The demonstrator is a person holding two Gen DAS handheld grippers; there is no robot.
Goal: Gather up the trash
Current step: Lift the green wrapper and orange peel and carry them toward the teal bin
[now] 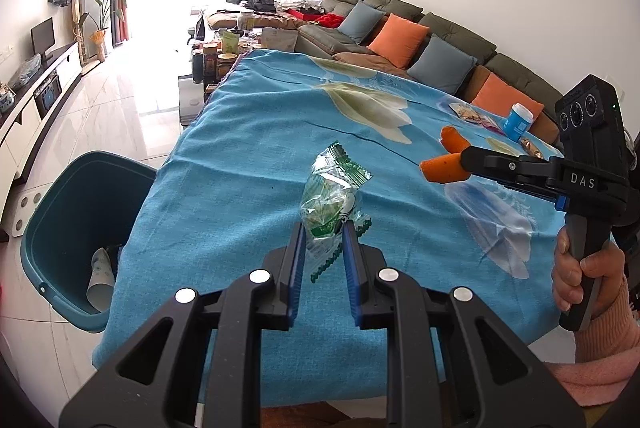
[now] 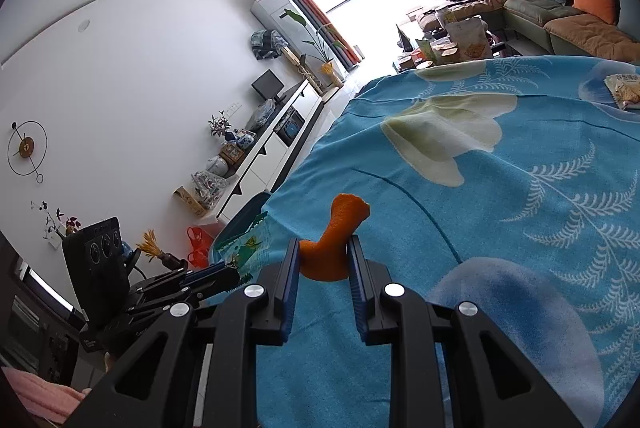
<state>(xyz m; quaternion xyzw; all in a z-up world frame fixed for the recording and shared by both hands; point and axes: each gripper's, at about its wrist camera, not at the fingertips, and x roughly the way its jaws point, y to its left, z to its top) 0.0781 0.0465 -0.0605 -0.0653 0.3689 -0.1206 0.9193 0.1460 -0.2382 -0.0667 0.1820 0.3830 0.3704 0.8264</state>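
Observation:
A crumpled green-and-clear snack wrapper point(image 1: 330, 197) sticks up from between the blue pads of my left gripper point(image 1: 323, 228), which is shut on its lower end above the blue cloth. The right wrist view shows that wrapper point(image 2: 244, 244) at the lower left, held by the left gripper point(image 2: 230, 268). My right gripper point(image 2: 325, 248) is shut on a curled piece of orange peel point(image 2: 336, 240). From the left wrist view, the same orange peel point(image 1: 446, 157) juts out of the right gripper point(image 1: 466, 161) above the table's right side.
A teal trash bin point(image 1: 60, 224) with a paper cup inside stands on the floor at the table's left edge. On the blue flowered tablecloth point(image 1: 280, 131), far right, lie a snack packet point(image 1: 466, 113) and a blue-and-white tub point(image 1: 518, 121). A sofa with cushions runs behind.

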